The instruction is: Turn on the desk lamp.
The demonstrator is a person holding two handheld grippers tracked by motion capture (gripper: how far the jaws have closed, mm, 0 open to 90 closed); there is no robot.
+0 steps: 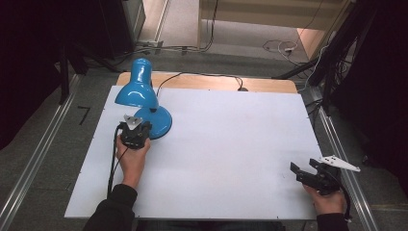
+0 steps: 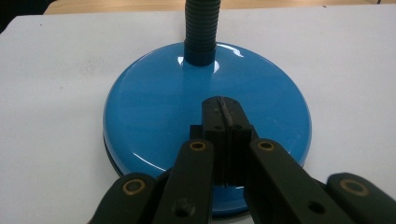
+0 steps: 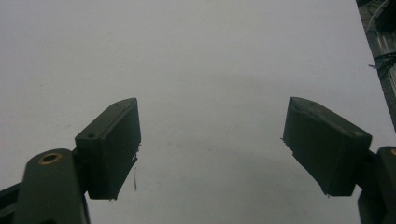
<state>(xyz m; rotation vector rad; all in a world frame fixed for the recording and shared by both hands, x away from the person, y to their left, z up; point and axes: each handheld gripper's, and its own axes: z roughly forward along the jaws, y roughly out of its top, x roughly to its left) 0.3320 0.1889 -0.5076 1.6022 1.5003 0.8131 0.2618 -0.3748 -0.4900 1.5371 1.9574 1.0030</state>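
Observation:
A glossy blue desk lamp [image 1: 139,86] stands at the back left of the white table top [image 1: 231,144], its shade tipped forward over its round base [image 1: 162,122]. My left gripper [image 1: 144,127] is at the near edge of that base. In the left gripper view its jaws are shut together, with nothing between them, tips [image 2: 224,112] over the blue base [image 2: 154,107] just short of the black ribbed neck [image 2: 201,23]. Whether they touch the base I cannot tell. My right gripper [image 1: 304,166] sits at the front right corner, open [image 3: 212,140] over bare white surface.
The lamp's black cable [image 1: 202,75] runs along the wooden strip [image 1: 269,85] at the table's back edge. Metal rails [image 1: 33,163] flank the table on the floor. Loose cables [image 1: 281,47] lie on the floor beyond it. Dark stands rise at both sides.

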